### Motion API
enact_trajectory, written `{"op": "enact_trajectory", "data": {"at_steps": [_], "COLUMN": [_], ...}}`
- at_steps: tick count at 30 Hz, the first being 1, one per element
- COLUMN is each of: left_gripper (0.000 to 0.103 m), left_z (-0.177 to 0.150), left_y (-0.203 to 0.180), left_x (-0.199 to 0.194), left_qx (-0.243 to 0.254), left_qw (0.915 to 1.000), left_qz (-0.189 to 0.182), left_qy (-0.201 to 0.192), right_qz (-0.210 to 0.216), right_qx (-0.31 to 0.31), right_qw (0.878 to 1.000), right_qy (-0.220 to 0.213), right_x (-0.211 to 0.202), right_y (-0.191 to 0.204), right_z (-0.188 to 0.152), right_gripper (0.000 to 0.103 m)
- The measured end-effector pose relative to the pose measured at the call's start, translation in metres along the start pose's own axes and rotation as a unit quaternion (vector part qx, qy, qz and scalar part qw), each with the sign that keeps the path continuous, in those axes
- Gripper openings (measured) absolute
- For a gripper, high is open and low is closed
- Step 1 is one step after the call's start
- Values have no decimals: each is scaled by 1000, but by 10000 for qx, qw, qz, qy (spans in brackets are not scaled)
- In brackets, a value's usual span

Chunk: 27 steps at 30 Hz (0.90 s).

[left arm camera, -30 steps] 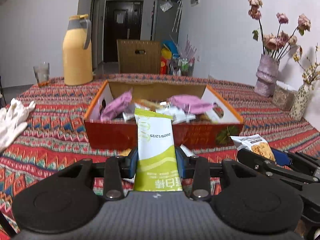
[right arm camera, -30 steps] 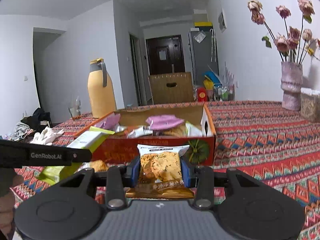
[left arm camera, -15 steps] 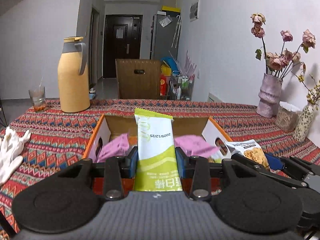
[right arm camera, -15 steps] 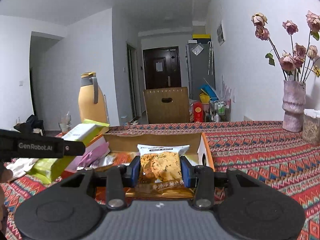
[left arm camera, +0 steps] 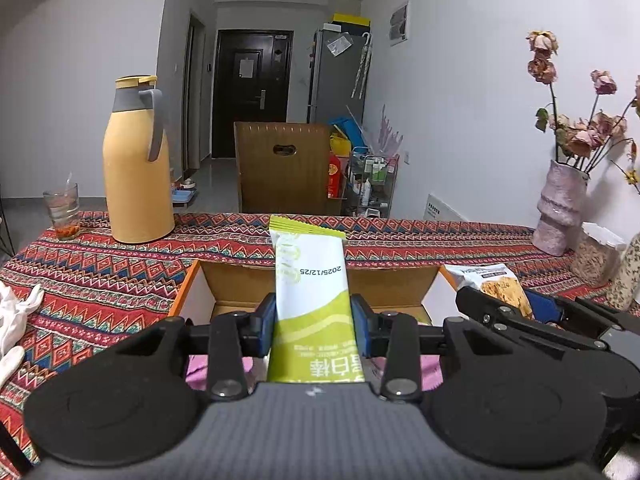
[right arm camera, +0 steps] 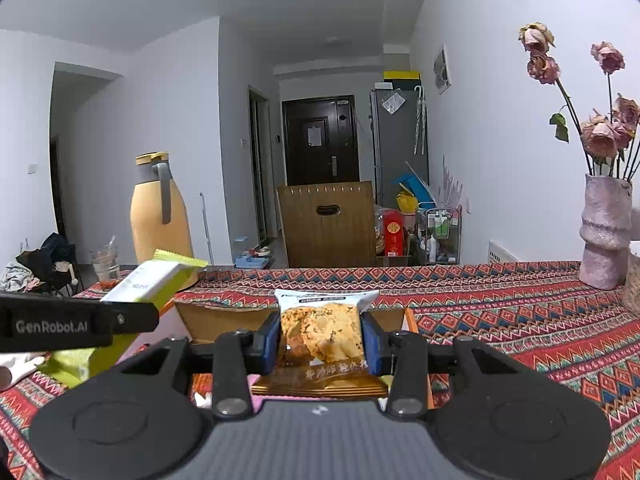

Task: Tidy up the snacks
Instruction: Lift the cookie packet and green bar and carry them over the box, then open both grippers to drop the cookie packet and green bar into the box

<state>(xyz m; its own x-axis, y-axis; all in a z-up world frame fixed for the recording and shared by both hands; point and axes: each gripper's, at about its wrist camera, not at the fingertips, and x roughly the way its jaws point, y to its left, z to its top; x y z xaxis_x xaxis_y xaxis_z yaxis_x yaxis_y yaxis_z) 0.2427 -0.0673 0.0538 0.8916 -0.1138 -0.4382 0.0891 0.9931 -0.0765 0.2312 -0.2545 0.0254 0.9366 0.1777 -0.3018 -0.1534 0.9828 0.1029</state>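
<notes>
Snacks above the open cardboard box (left arm camera: 236, 286). My left gripper (left arm camera: 311, 330) is clamped on a green-and-white snack bar (left arm camera: 310, 292), long axis pointing forward along the fingers, away from me. My right gripper (right arm camera: 320, 342) pinches a cookie packet (right arm camera: 322, 332), likewise pointing forward, over the box's right side.

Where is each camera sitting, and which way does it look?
Left wrist: sits behind the left tongs, looking over the green snack bar and cardboard box; the right tongs show.
Right wrist: sits behind the right tongs, holding the cookie packet; the left tongs show.
Both share the yellow jug and door.
</notes>
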Motion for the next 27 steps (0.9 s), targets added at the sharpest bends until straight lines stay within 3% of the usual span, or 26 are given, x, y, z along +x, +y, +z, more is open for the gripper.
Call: {"op": "enact_trajectory", "data": {"at_steps": [10,13,21,22,23,24,25,26,27], "left_gripper": [39,39,40,44,47,58,70,76,85], "left_z": [-6,-10,-15,-16,-16,-16,-16,-16,-16], "left_y": [10,13,15,15,15,16,16,16,16], "left_x": [41,51,51,50,48,47,46,45,43], "left_qx": [-159,-191,-188,-186,-189,-199,-205,-203,-205], "left_qw": [9998,9997,9996,9997,9997,9997,9997,9998,9997], "left_qz": [77,35,-38,-31,-24,-4,26,81,119], "left_qy": [12,171,210,183,156,128,90,31,-11], "right_qz": [-120,-133,-86,-102,-110,-112,-117,-123,-130], "right_qx": [188,172,152,185,210,253,297,328,351], "right_qw": [9996,9996,9993,9992,9991,9990,9990,9990,9990], "right_qy": [166,185,341,348,351,343,315,285,248], "right_x": [34,36,42,42,42,41,40,38,37], "right_y": [-12,-11,-7,-9,-9,-11,-12,-13,-14], "right_z": [-14,-18,-25,-26,-26,-26,-26,-26,-26], "right_gripper": [40,40,42,42,49,55,71,83,88]}}
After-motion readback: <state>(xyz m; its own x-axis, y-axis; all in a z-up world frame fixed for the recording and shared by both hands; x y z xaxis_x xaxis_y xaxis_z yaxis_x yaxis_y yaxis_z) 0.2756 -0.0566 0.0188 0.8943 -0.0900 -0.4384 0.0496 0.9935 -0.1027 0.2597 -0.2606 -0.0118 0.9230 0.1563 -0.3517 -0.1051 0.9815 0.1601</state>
